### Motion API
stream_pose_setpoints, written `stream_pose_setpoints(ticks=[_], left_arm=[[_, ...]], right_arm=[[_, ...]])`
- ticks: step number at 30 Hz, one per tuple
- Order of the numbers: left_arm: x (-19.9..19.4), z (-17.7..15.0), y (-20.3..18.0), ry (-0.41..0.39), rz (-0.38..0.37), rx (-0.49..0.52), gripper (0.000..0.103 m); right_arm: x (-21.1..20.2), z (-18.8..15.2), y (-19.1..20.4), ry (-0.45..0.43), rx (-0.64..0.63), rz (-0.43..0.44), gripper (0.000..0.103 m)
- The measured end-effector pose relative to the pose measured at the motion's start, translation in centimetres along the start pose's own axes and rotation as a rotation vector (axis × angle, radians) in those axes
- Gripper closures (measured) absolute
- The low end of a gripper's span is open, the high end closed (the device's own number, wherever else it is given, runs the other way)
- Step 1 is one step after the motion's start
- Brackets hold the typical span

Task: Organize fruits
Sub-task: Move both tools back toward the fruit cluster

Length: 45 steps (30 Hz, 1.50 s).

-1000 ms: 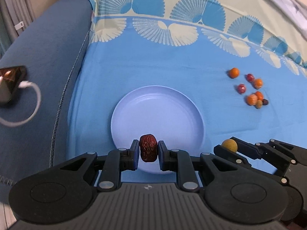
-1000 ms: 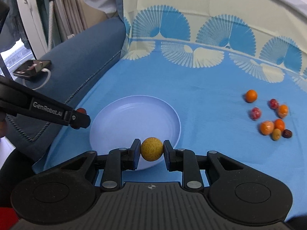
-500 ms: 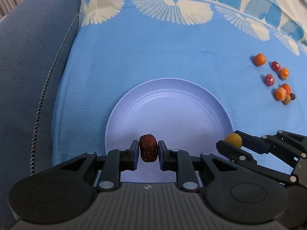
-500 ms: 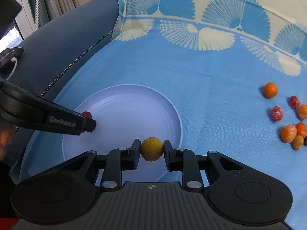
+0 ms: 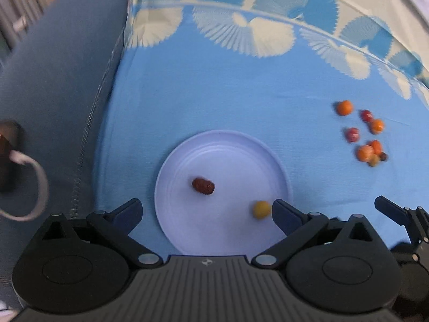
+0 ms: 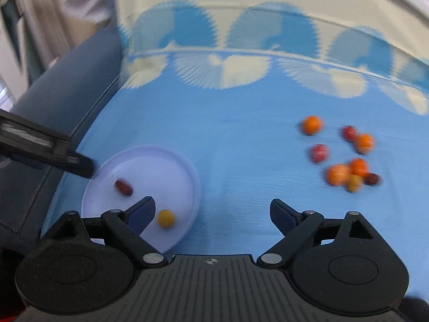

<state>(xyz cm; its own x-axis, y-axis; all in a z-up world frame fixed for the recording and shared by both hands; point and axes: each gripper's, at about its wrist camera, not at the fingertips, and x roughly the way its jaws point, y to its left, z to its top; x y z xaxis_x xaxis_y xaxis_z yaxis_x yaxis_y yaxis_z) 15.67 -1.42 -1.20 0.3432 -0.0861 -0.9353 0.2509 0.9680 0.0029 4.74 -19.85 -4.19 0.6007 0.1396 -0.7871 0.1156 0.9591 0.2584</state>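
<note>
A pale lilac plate (image 5: 228,139) (image 6: 187,166) lies on the blue cloth. In it rest a wrinkled dark red date (image 5: 203,185) (image 6: 124,187) and a small yellow fruit (image 5: 261,209) (image 6: 165,218). My left gripper (image 5: 206,209) hangs above the plate's near edge, its jaws opening wide, nothing between the pads. My right gripper (image 6: 211,212) is over the plate's right rim, jaws opening too and holding nothing. A cluster of several orange, red and brown fruits (image 5: 367,136) (image 6: 346,155) lies to the right on the cloth.
A dark blue sofa arm (image 5: 53,86) runs along the left, with a phone and white cable (image 5: 24,166) on it. The cloth's cream and blue fan pattern (image 5: 241,32) rises at the back. The left gripper's finger (image 6: 53,155) crosses the right wrist view.
Both grippers have opened and let go: the date and the yellow fruit now lie in the plate. Both hands have pulled back from the plate, and the views are blurred.
</note>
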Motion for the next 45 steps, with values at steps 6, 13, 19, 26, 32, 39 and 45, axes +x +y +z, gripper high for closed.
stream_pose_setpoints(ticks=[6,13,19,26,32,39,45], left_arm=[[-12.4,1.2,-3.3,-0.140,-0.018,0.045,0.000],[-23.7,0.9,-8.7,-0.246,-0.105,0.085,0.000],[-29.6,-0.8,-14.0,-0.308,-0.195,0.196,0.000],[-31.2,-1.8,-16.3,-0.319,-0.231,0.219,0.000],[-31.5,-0.8,-16.3,-0.343,-0.257,0.191,0.000],[-29.4,1.0,-18.9,-0.308,-0.263,0.196,0.000],[-28.0,2.1,-19.6,-0.314,-0.297,0.199,0.000]], right_arm=[[-7.0,0.0,-5.4,-0.083,0.170,-0.078,0.010],[-12.5,-1.5,-9.8,-0.181,0.246,-0.174,0.008],[-14.6,-2.7,-13.1,-0.207,0.345,-0.188,0.007],[-14.7,-3.8,-14.8,-0.206,0.386,-0.204,0.007],[-14.1,-4.6,-15.9,-0.200,0.396,-0.210,0.006],[-12.5,-4.8,-17.1,-0.183,0.430,-0.202,0.006],[-11.0,-5.1,-18.6,-0.155,0.455,-0.211,0.006]])
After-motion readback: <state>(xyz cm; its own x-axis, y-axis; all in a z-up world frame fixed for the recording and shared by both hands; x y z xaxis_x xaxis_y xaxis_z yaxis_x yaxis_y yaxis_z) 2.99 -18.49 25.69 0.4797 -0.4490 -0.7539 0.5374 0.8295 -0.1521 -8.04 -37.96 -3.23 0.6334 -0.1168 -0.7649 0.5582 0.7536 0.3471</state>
